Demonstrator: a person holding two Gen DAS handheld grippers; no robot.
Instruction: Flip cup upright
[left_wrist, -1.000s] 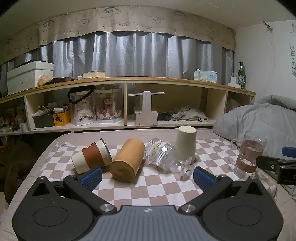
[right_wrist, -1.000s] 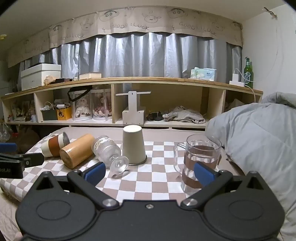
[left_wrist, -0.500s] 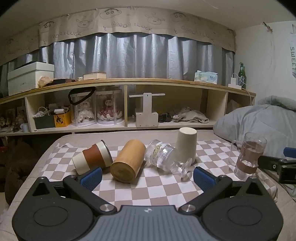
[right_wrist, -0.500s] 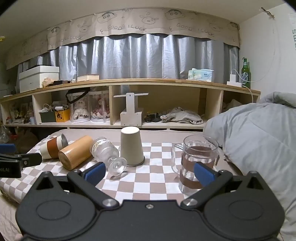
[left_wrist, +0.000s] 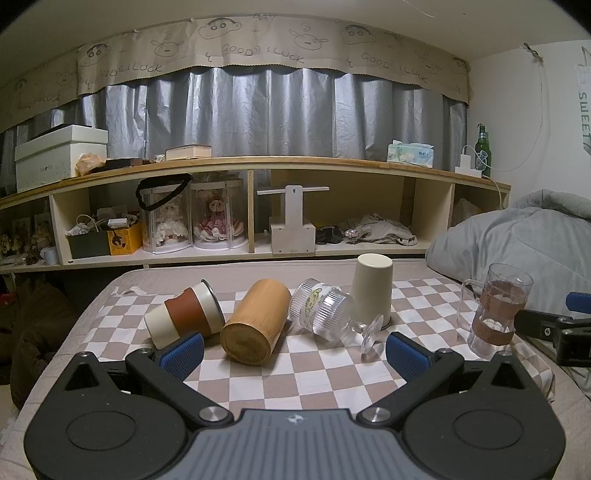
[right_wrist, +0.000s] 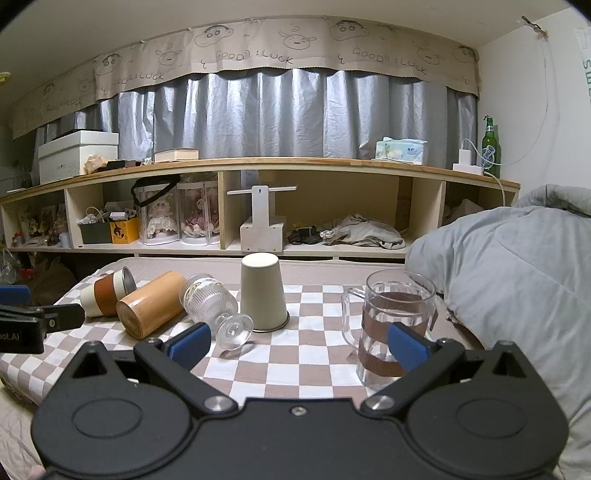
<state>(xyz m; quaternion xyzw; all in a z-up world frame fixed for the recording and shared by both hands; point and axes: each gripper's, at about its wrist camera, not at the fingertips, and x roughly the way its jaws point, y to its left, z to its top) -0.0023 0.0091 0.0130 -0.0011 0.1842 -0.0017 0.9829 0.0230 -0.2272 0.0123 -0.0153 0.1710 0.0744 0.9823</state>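
On the checkered cloth (left_wrist: 303, 380) a cream cup (left_wrist: 371, 290) (right_wrist: 263, 291) stands upside down. A ribbed glass goblet (left_wrist: 325, 314) (right_wrist: 214, 306), a wooden cup (left_wrist: 256, 321) (right_wrist: 151, 304) and a cream-and-brown cup (left_wrist: 184, 314) (right_wrist: 105, 291) lie on their sides to its left. A glass mug with a brown band (left_wrist: 496, 310) (right_wrist: 391, 325) stands upright at the right. My left gripper (left_wrist: 293, 354) is open and empty, in front of the wooden cup. My right gripper (right_wrist: 297, 345) is open and empty, in front of the cream cup and the mug.
A grey duvet (right_wrist: 509, 280) rises at the right edge of the cloth. A long wooden shelf (left_wrist: 258, 210) with boxes and doll cases runs behind the bed. Each gripper shows at the edge of the other's view.
Both grippers have drifted slightly; the cups look a little lower and nearer in the views. No cup has moved.
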